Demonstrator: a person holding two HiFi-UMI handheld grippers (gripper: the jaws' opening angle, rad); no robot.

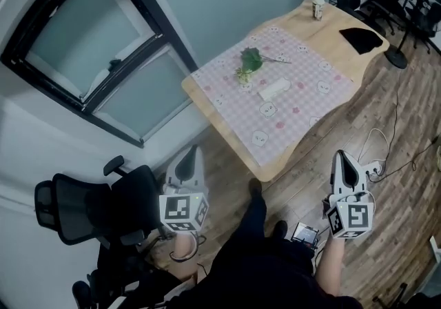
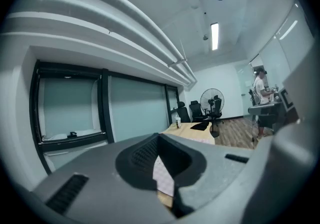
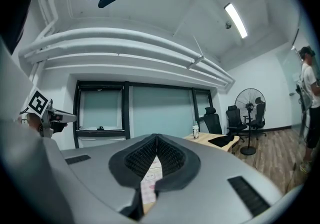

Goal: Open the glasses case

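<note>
Head view showed square black-and-white markers as the only clear print, one set on each gripper's cube. The bottle (image 1: 318, 8) at the table's (image 1: 331, 25) far end wore a label too small to read. The checked cloth (image 1: 241, 111) carried small cartoon faces. The white glasses case (image 1: 273, 89) lay closed on that cloth, well apart from both tools. The left gripper (image 1: 190, 157) and right gripper (image 1: 342, 160) were held low, short of the table's near edge, pointing toward it. Each gripper's jaws were pressed together at the tips on nothing.
</note>
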